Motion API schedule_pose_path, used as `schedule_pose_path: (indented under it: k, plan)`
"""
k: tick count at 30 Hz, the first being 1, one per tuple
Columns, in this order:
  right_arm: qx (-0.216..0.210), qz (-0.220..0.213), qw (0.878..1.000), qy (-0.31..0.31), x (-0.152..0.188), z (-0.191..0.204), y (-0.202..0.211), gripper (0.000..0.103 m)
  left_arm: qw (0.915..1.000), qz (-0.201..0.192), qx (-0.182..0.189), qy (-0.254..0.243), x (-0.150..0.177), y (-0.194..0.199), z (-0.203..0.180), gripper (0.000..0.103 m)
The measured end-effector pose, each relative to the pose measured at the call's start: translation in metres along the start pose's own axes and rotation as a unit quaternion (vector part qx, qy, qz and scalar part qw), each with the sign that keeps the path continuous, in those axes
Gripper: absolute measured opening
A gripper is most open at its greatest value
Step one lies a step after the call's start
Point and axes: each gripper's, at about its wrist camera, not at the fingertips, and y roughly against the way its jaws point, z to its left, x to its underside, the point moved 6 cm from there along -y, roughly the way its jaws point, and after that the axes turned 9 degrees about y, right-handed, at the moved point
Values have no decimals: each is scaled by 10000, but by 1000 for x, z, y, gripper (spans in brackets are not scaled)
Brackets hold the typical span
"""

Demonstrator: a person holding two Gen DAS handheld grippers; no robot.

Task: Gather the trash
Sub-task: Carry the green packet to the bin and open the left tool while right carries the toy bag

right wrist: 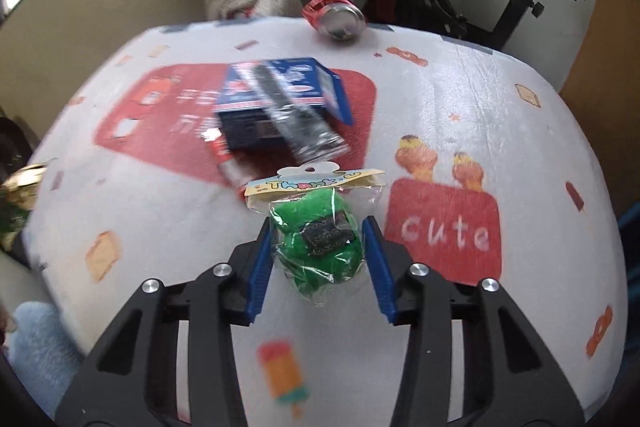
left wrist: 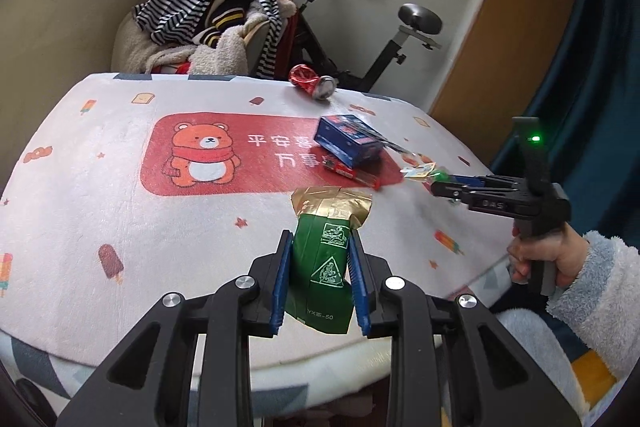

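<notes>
My left gripper (left wrist: 320,247) is shut on a green and gold foil packet (left wrist: 322,267) above the table's near edge. My right gripper (right wrist: 318,231) is shut on a clear bag with a green item and a "Thank u" header (right wrist: 318,227); it also shows in the left wrist view (left wrist: 434,183) at the right. A blue box (left wrist: 348,139) lies mid-table on a red wrapper (left wrist: 352,175), with a dark wrapper (right wrist: 296,119) across it. A crushed red can (left wrist: 314,83) lies at the far edge.
The table (left wrist: 120,227) wears a white fleece cloth with a red bear panel. A chair heaped with striped clothes (left wrist: 208,23) stands behind it. An exercise bike (left wrist: 392,39) stands at the back right. A blue curtain hangs at the right.
</notes>
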Motion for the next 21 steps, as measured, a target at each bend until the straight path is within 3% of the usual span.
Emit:
schedule_pose_path:
  k: [4, 10, 21]
  plan:
    - [-363, -327, 9988, -35, 18, 18, 37, 45, 9999, -85, 103, -102, 15, 22, -10, 27]
    - [-1060, -920, 9901, -18, 63, 59, 83, 45, 9995, 85, 184, -257, 50, 45, -17, 27]
    - [-1359, -1201, 9828, 357, 96, 110, 108, 45, 9962, 559, 483, -453, 119, 43, -23, 27]
